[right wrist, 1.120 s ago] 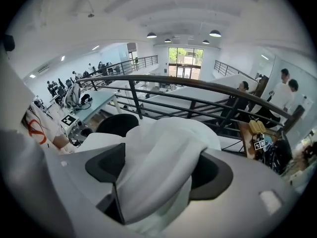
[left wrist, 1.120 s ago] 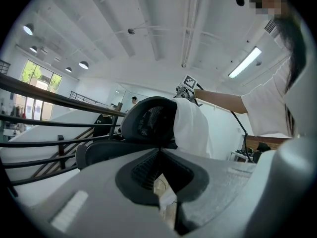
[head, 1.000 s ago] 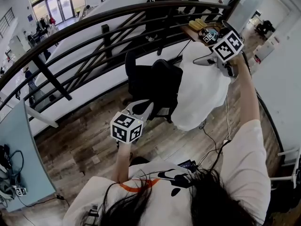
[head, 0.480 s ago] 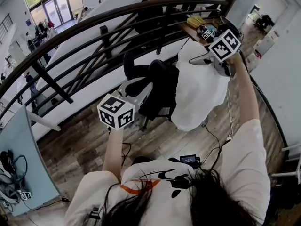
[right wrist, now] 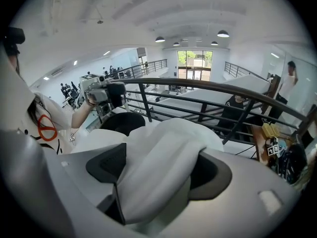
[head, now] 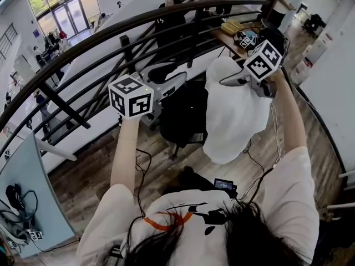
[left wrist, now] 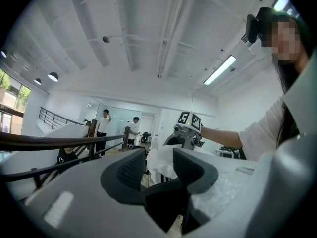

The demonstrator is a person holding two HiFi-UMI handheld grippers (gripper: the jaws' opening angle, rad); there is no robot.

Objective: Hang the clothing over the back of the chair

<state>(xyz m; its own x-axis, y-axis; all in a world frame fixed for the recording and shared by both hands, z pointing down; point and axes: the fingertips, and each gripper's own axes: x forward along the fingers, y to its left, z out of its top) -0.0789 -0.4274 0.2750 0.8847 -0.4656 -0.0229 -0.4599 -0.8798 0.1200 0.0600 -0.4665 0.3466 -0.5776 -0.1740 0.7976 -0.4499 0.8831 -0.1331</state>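
We hold both grippers up. Our left gripper has its jaws apart, with nothing between them. Our right gripper is clamped on the white clothing, which hangs just right of the black chair. A dark railing curves beyond.

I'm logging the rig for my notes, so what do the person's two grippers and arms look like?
The left gripper and right gripper have pale grey bodies with dark ribbed pads; each carries a white cube of black square markers. The person wears short white sleeves.
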